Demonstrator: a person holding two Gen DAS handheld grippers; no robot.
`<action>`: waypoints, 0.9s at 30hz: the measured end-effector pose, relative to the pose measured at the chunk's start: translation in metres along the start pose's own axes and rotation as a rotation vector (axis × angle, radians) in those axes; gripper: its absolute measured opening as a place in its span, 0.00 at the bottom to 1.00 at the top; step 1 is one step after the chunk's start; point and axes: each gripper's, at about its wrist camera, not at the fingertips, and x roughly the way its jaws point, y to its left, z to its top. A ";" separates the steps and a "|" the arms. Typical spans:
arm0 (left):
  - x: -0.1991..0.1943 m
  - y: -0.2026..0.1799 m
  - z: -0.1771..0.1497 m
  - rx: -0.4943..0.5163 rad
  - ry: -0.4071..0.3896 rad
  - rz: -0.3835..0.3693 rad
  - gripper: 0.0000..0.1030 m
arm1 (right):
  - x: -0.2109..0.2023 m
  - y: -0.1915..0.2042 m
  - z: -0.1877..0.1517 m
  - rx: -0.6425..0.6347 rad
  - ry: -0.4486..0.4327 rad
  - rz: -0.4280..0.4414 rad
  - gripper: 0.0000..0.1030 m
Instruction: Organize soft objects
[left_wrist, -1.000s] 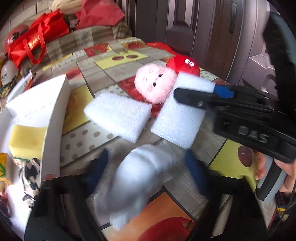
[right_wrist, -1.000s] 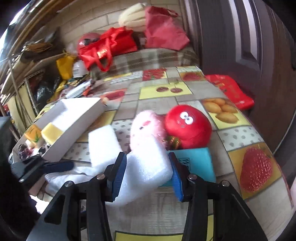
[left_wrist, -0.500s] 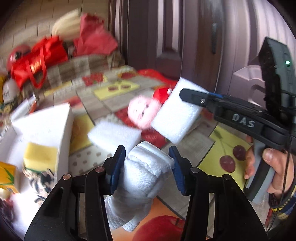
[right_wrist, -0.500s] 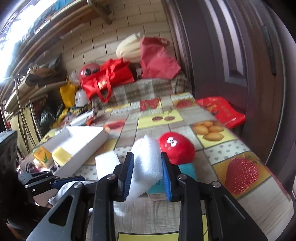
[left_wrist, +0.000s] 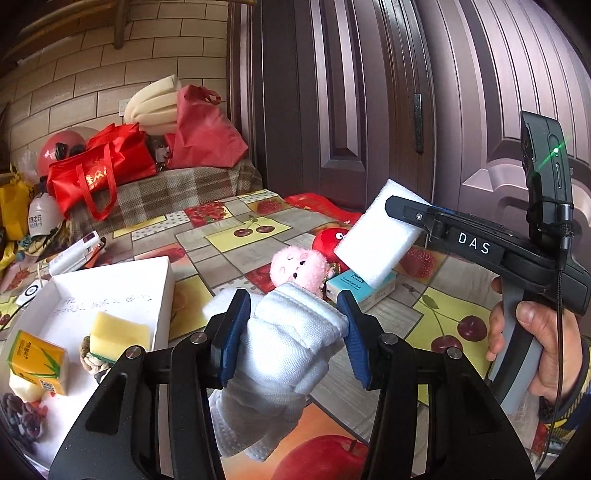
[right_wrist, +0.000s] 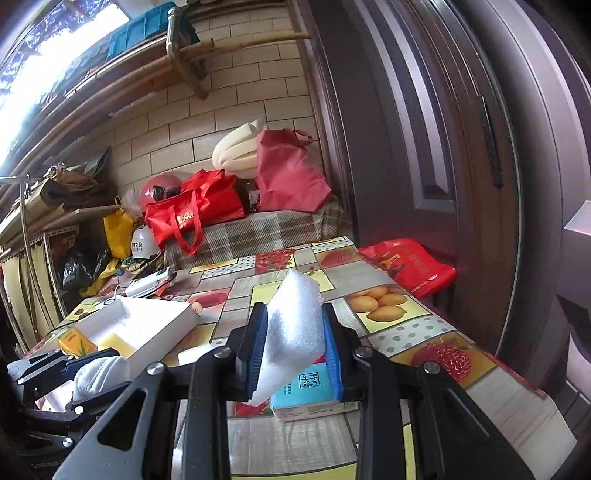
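My left gripper (left_wrist: 293, 299) is shut on a folded white cloth (left_wrist: 291, 343) and holds it above the table. The cloth's loose end hangs down between the fingers. Off to the right, my right gripper (left_wrist: 397, 210) is shut on a white foam block (left_wrist: 376, 240), also held in the air. The right wrist view shows that block (right_wrist: 295, 332) squeezed between the blue pads of the right gripper (right_wrist: 293, 314). A second foam block (left_wrist: 221, 299), a pink plush (left_wrist: 297, 266) and a red plush ball (left_wrist: 328, 236) lie on the table.
A white open box (left_wrist: 110, 291) at the left holds a yellow sponge (left_wrist: 118, 330) and a juice carton (left_wrist: 37, 358). A teal tissue pack (right_wrist: 306, 387) lies under the right gripper. Red bags (left_wrist: 99, 173) sit on a bench behind the fruit-print table (left_wrist: 229, 236). A dark door (left_wrist: 351, 110) stands at the right.
Both grippers rose from the table and tilted up, carrying their loads. The right gripper's jaws pressed tighter on the foam block and lifted it off the table.
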 end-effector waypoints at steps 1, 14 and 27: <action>-0.001 -0.001 -0.001 0.000 -0.004 0.005 0.47 | 0.000 0.000 0.000 0.002 0.000 -0.001 0.28; -0.003 0.005 -0.002 -0.029 -0.013 0.021 0.47 | -0.001 0.005 -0.001 -0.025 0.000 -0.020 0.28; -0.008 0.012 -0.003 -0.045 -0.026 0.025 0.47 | -0.002 -0.016 -0.004 0.029 0.197 -0.011 0.83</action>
